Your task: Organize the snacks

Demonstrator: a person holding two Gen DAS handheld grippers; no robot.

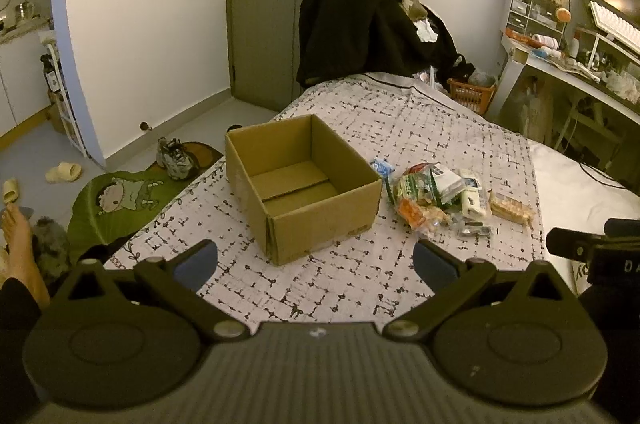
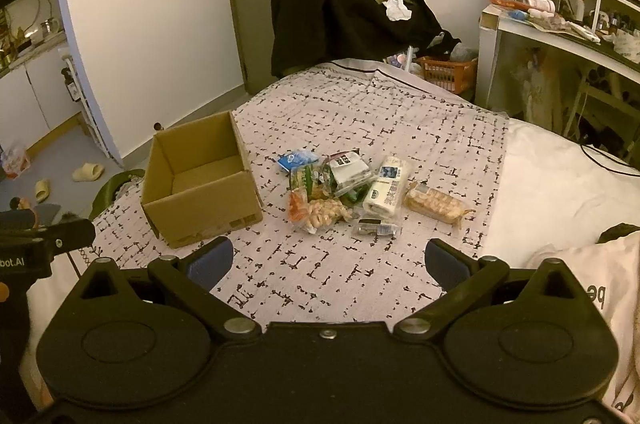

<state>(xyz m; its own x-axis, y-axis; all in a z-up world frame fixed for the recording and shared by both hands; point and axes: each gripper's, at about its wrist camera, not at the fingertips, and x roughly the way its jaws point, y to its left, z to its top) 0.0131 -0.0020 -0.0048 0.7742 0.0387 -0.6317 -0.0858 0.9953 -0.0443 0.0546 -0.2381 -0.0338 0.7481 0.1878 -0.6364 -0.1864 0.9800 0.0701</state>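
An open, empty cardboard box (image 1: pixel 304 184) stands on the patterned bed cover (image 1: pixel 360 280); it also shows in the right wrist view (image 2: pixel 200 184). A pile of snack packets (image 1: pixel 440 200) lies just right of the box, seen too in the right wrist view (image 2: pixel 348 192), with a white packet (image 2: pixel 386 190) and a biscuit pack (image 2: pixel 436 204). My left gripper (image 1: pixel 316 264) is open and empty, hovering in front of the box. My right gripper (image 2: pixel 328 264) is open and empty, hovering in front of the pile.
A chair heaped with dark clothes (image 2: pixel 344 8) stands beyond the bed. An orange basket (image 2: pixel 448 72) and a cluttered desk (image 2: pixel 560 32) are at right. Shoes (image 1: pixel 176 156), slippers and a green mat (image 1: pixel 120 200) lie on the floor at left. A white cushion (image 2: pixel 600 288) lies near right.
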